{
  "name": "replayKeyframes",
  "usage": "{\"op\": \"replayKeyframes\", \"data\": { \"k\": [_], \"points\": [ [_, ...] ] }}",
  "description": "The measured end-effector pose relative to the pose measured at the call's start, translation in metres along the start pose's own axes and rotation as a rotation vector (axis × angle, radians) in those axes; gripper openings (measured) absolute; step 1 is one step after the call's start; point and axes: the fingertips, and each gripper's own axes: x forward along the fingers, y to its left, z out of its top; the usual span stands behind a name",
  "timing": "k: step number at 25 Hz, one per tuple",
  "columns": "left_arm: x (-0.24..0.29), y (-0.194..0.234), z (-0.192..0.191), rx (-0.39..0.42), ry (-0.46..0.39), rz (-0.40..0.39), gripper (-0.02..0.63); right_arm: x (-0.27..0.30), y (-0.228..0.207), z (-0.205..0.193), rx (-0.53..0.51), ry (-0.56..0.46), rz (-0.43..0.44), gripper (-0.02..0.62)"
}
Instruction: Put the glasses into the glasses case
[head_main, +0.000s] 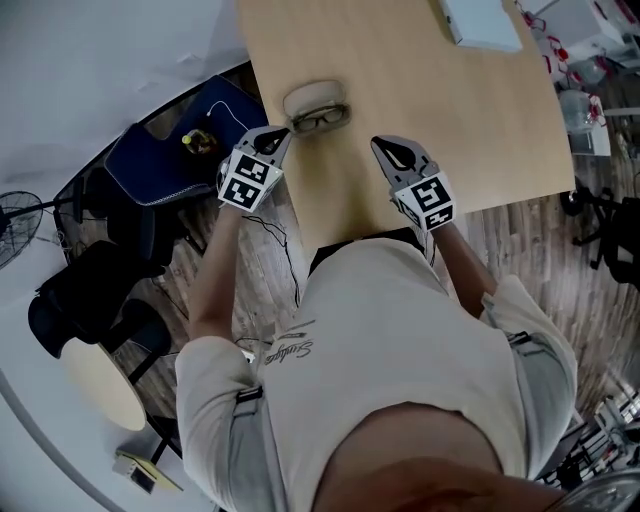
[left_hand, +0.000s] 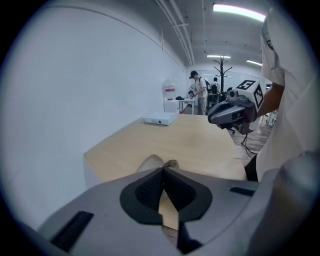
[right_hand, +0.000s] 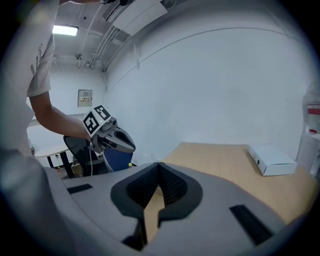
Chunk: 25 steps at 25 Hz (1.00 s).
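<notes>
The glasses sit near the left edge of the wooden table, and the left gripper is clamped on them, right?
Not quite. The glasses do sit near the left edge of the wooden table, but the left gripper is shut on nothing: the left gripper view shows its jaws together, with the glasses lying beyond them.

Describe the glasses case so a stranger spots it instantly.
On the light wooden table, near its left edge by the left gripper, lies the glasses case. It is a beige oval shell beside dark-framed glasses, unlike the flat white box.
</notes>
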Motion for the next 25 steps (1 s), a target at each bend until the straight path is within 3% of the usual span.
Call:
{"op": "replayKeyframes", "data": {
  "k": [5, 11, 20, 25],
  "points": [
    [-0.033, 0.002, 0.011, -0.069, -0.123, 0.093, 0.015, -0.002, 0.009, 0.027, -0.025, -0.048, -0.031, -0.006],
    [-0.075, -0.003, 0.013, -0.138, -0.175, 0.188, 0.015, -0.005, 0.026, 0.068, -0.074, -0.123, -0.053, -0.006],
    [-0.108, -0.003, 0.033, -0.255, -0.294, 0.240, 0.015, -0.011, 0.048, 0.111, -0.118, -0.197, -0.051, -0.005],
    [-0.125, -0.002, 0.052, -0.274, -0.364, 0.243, 0.015, -0.011, 0.045, 0.128, -0.135, -0.220, -0.046, -0.006]
  ]
}}
